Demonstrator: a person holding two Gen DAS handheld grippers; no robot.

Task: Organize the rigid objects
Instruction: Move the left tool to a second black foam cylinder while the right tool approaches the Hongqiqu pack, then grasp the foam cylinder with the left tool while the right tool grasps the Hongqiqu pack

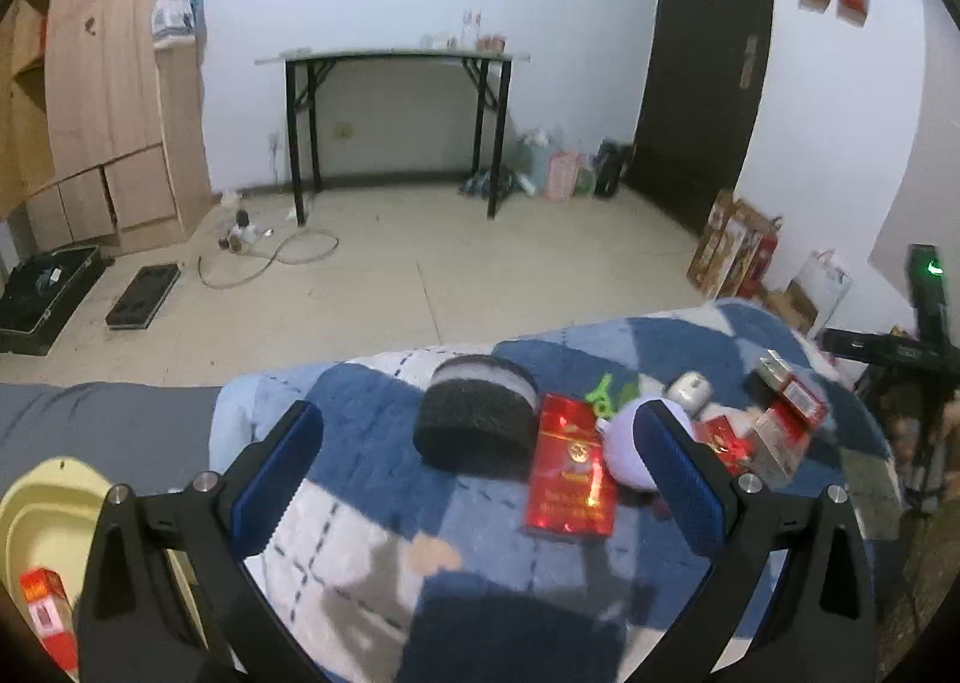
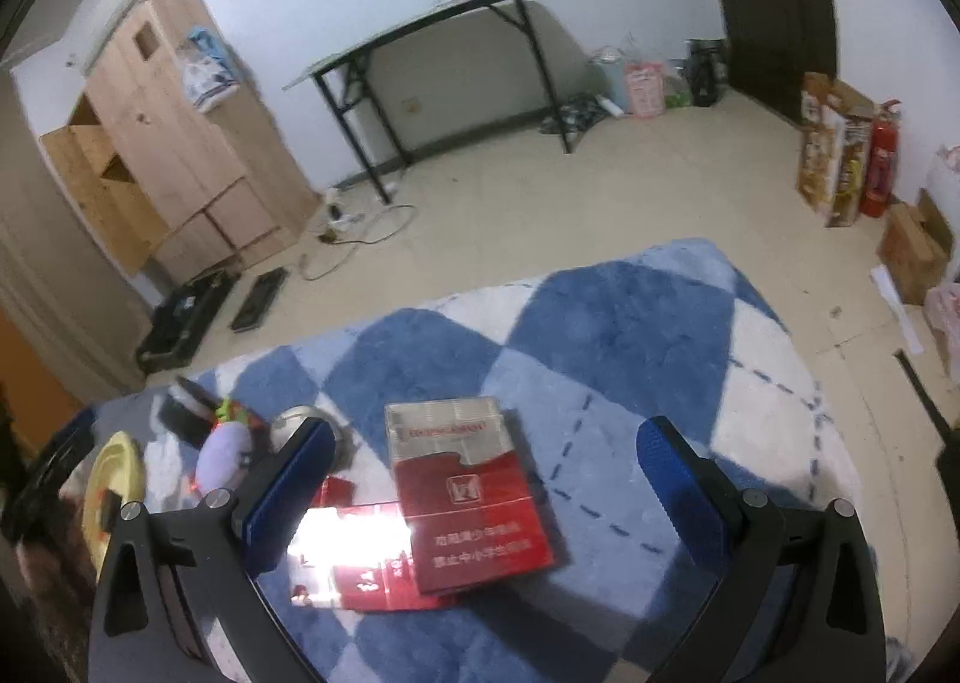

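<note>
A flat, glossy red cigarette pack (image 1: pixel 571 473) is seen lying face up on a plush blanket (image 1: pixel 372 431) patterned in blue and white diamonds with dashed stitching. It is framed between the fingers of the left gripper (image 1: pixel 480 479), whose jaws are spread wide with nothing held; its pads are faced with ribbed blue rubber. Touching the pack's far left corner, a round black sponge-like block (image 1: pixel 477 419) with a white band along its upper back edge is found. To the pack's right, a smooth white rounded object (image 1: pixel 624 443) is partly hidden by the right-hand finger, and a small green plastic clip (image 1: pixel 603 395) lies just behind it. Further right, a silver dome-shaped item (image 1: pixel 690 389) and a cluster of red-and-white boxes (image 1: pixel 786 413) are gathered near the blanket's edge. A pale yellow plastic basin (image 1: pixel 42 515) is seen at the lower left, with a small red box (image 1: pixel 45 605) inside it.

In the right wrist view, a rectangular pack (image 2: pixel 471 488) with a clear upper half and a dark red lower half printed with white characters is shown resting on the blanket, overlapping a shiny red pack (image 2: pixel 360 557) washed out by glare. It lies between the fingers of the right gripper (image 2: pixel 486 479), which is likewise opened wide and empty. Beyond the bed, a tiled floor, a black-legged folding table (image 2: pixel 456 17) and a wooden cabinet (image 2: pixel 174 131) are visible.
</note>
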